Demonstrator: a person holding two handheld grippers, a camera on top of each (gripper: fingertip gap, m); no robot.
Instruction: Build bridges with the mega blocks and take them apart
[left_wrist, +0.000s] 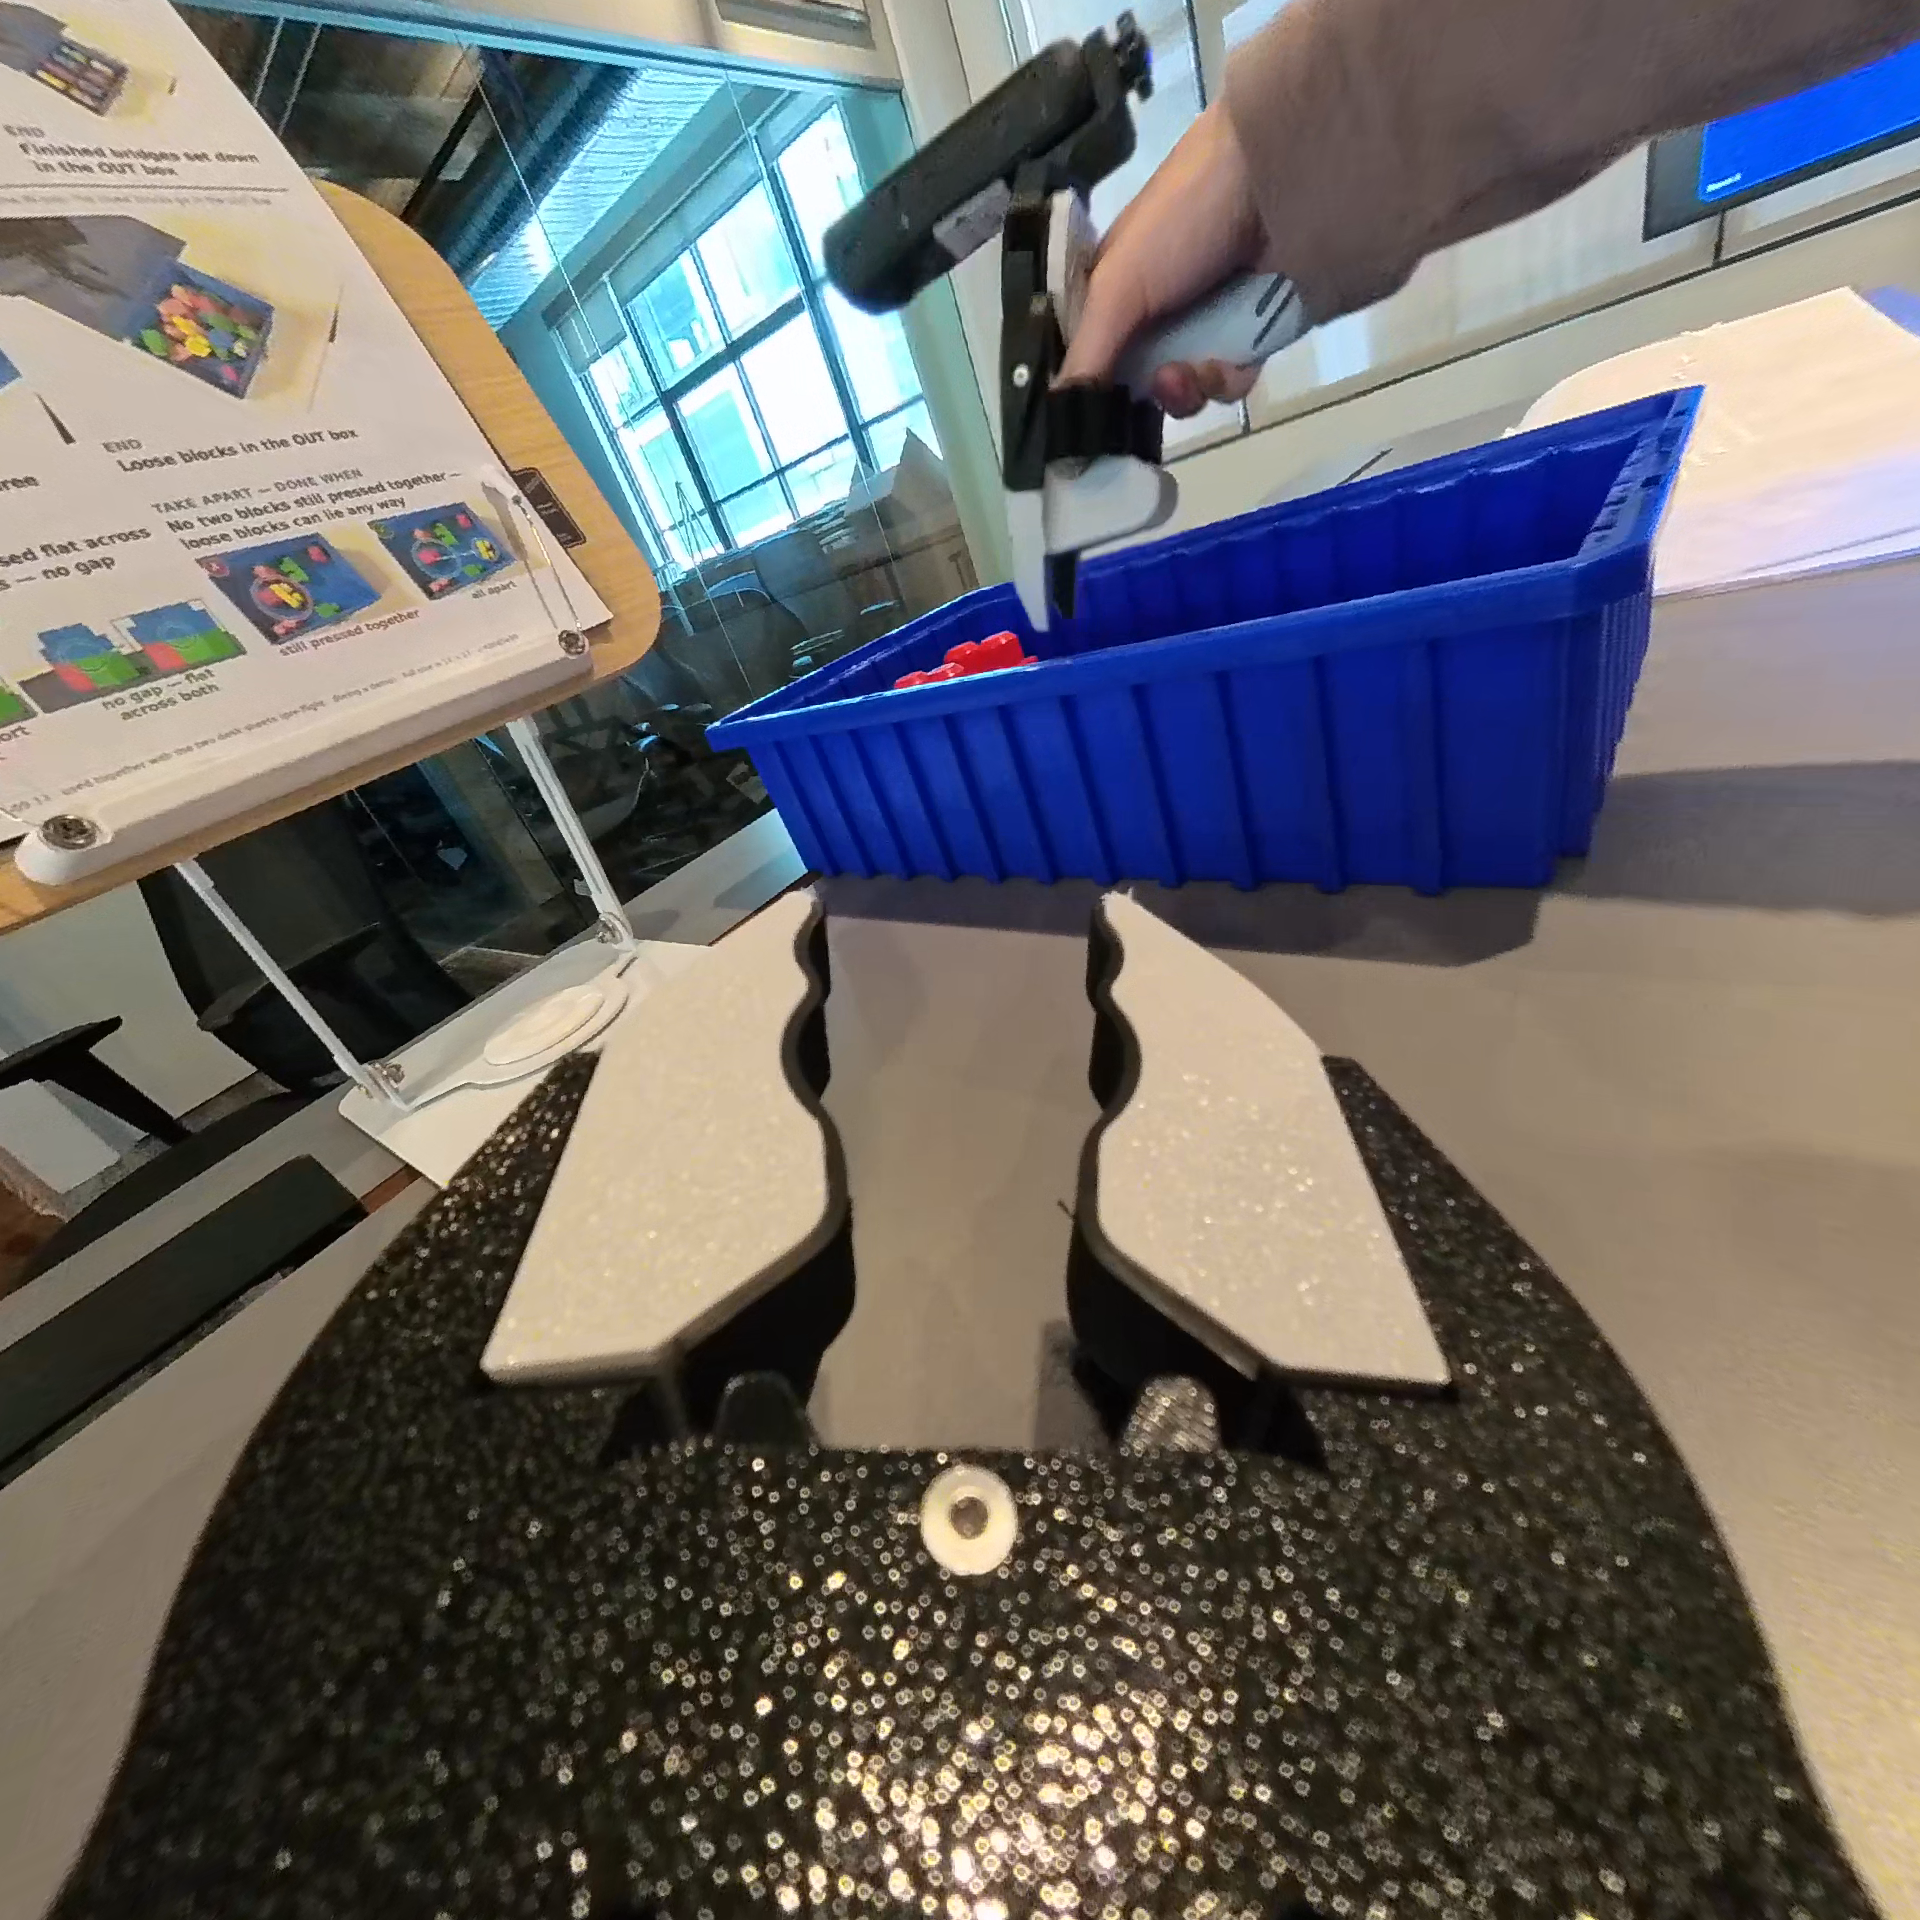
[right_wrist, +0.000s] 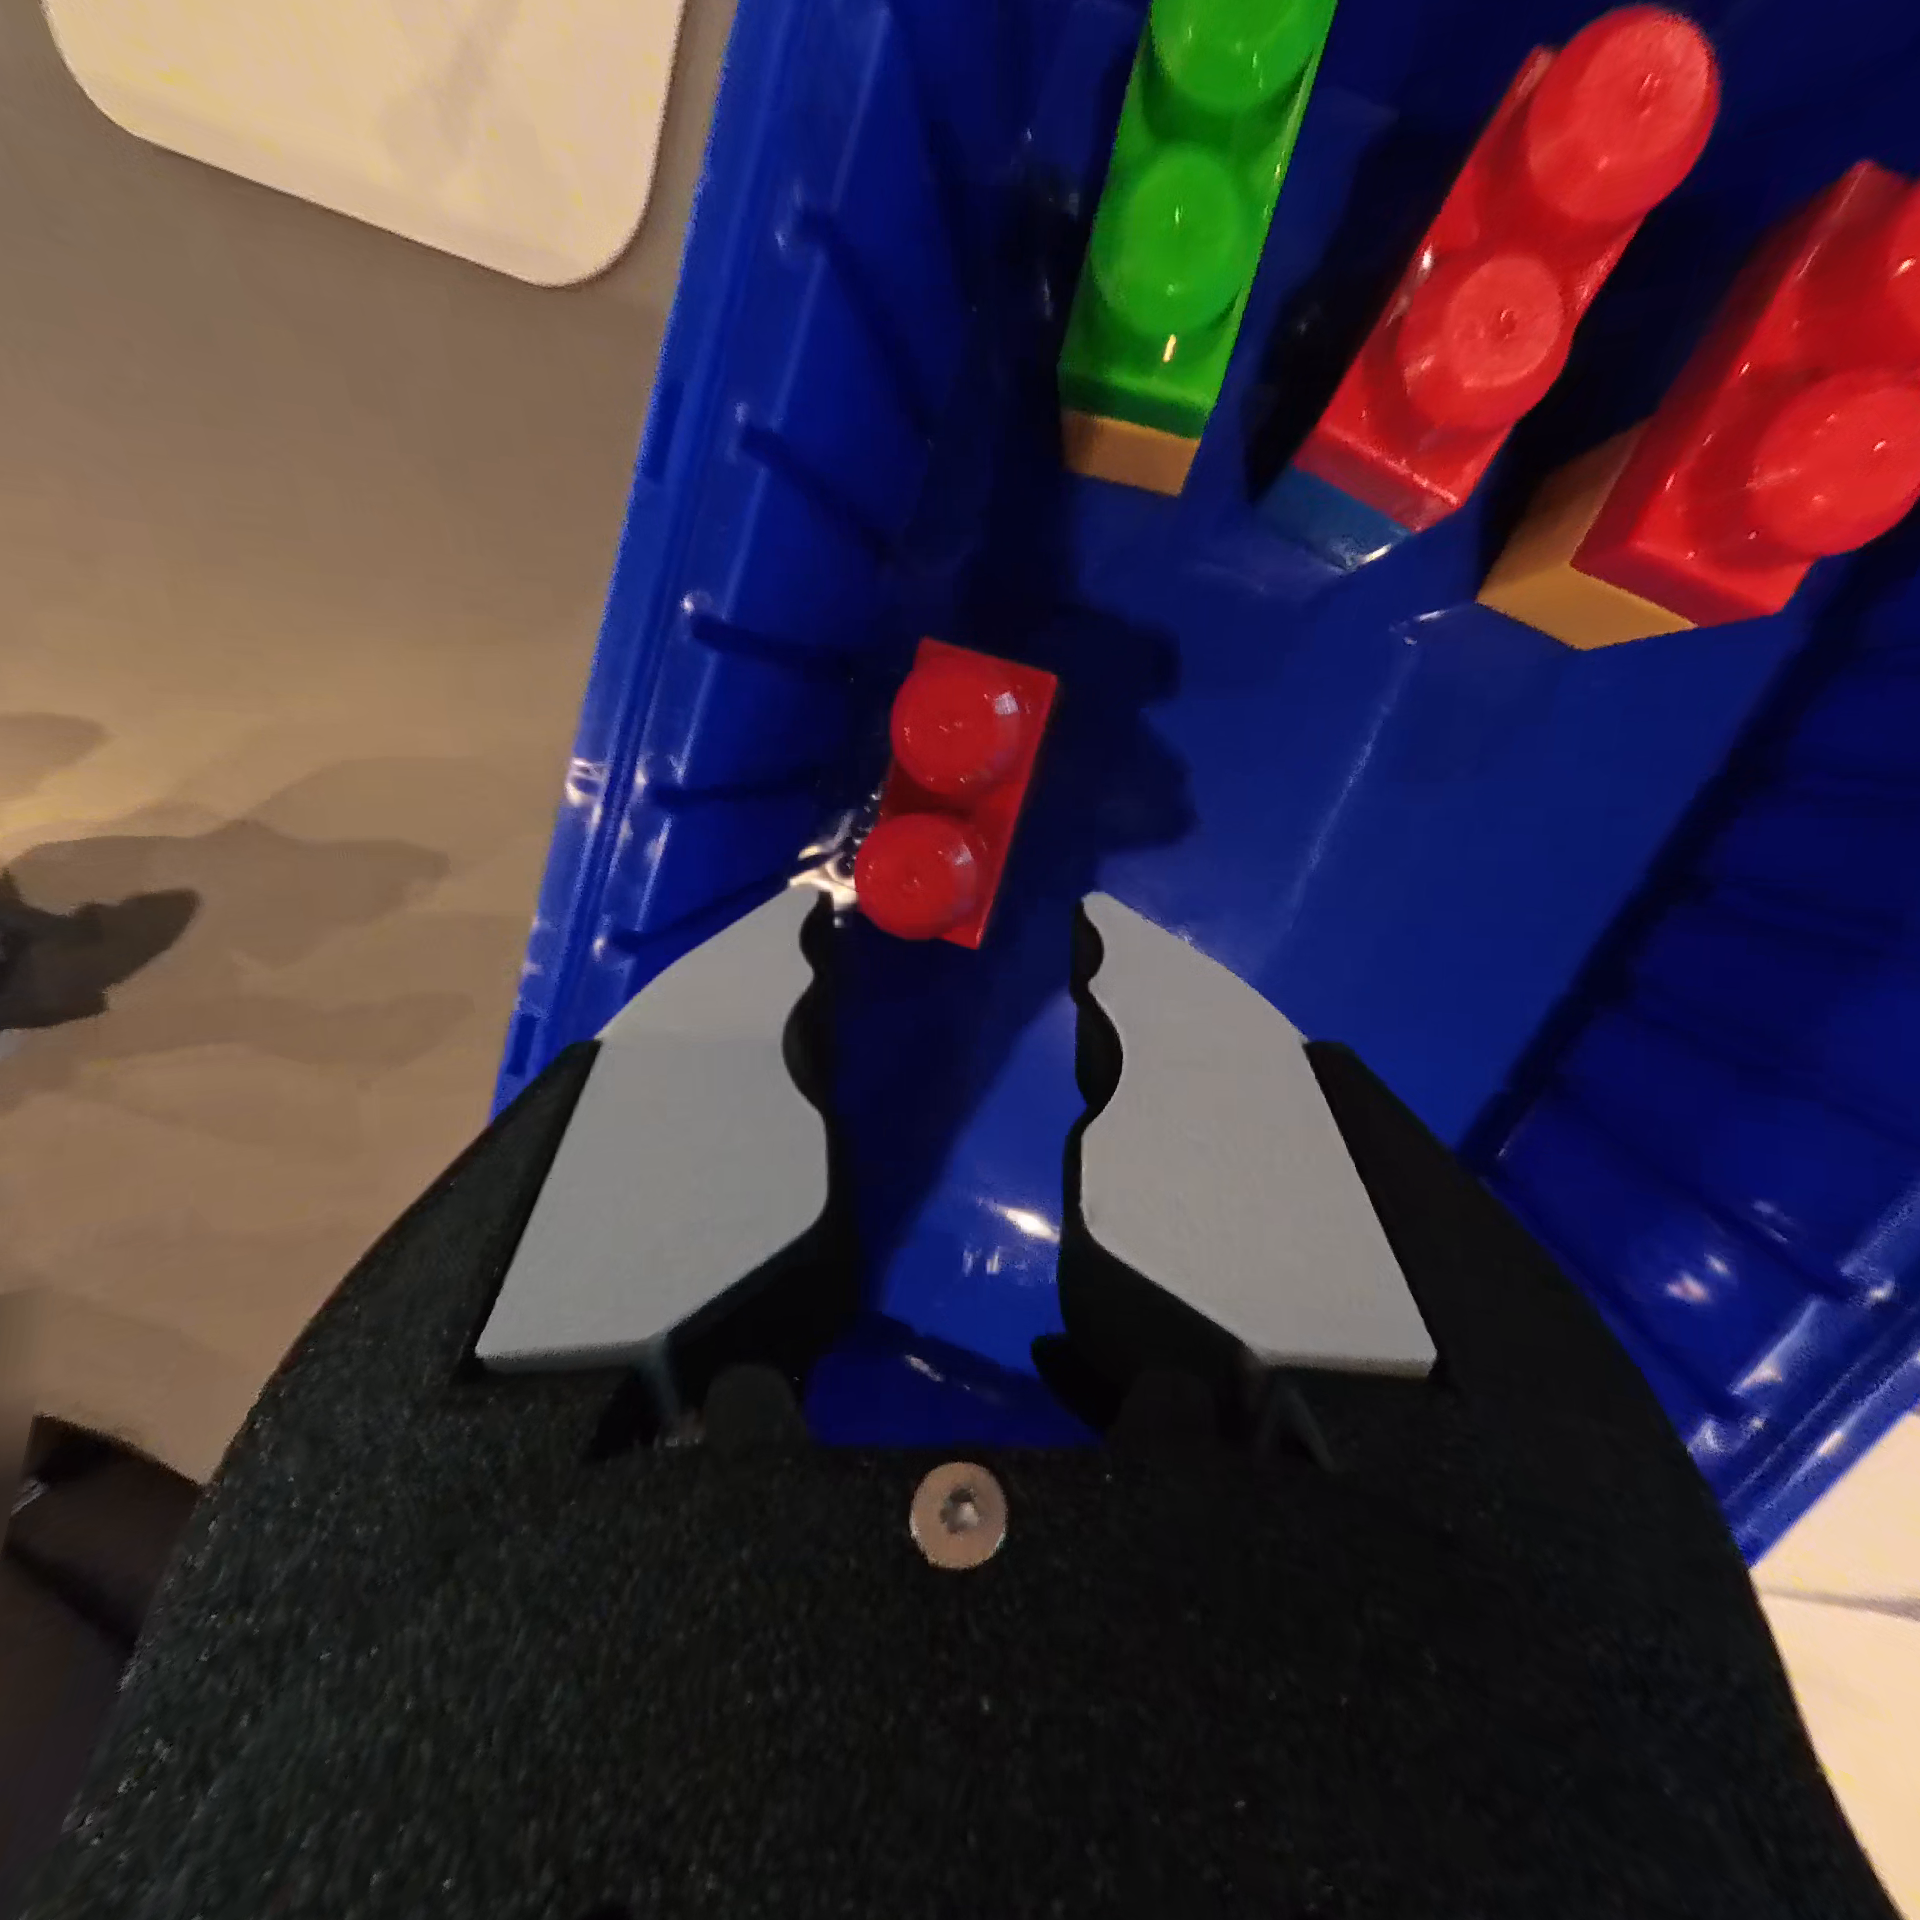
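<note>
A small red two-stud plastic block (right_wrist: 961, 795) lies loose on the floor of the ribbed blue plastic bin (right_wrist: 1382, 883), just ahead of my right gripper (right_wrist: 951, 920), whose grey fingers gape wide and empty. Farther in stand green-topped (right_wrist: 1184, 218) and red-topped (right_wrist: 1496, 281) bridges. My left gripper (left_wrist: 956, 909), also spread wide, hovers over the grey table (left_wrist: 1558, 1143) outside the bin.

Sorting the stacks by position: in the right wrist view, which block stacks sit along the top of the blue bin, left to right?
Green block on tan → red block on blue → red block on tan, all inside the blue bin.
</note>
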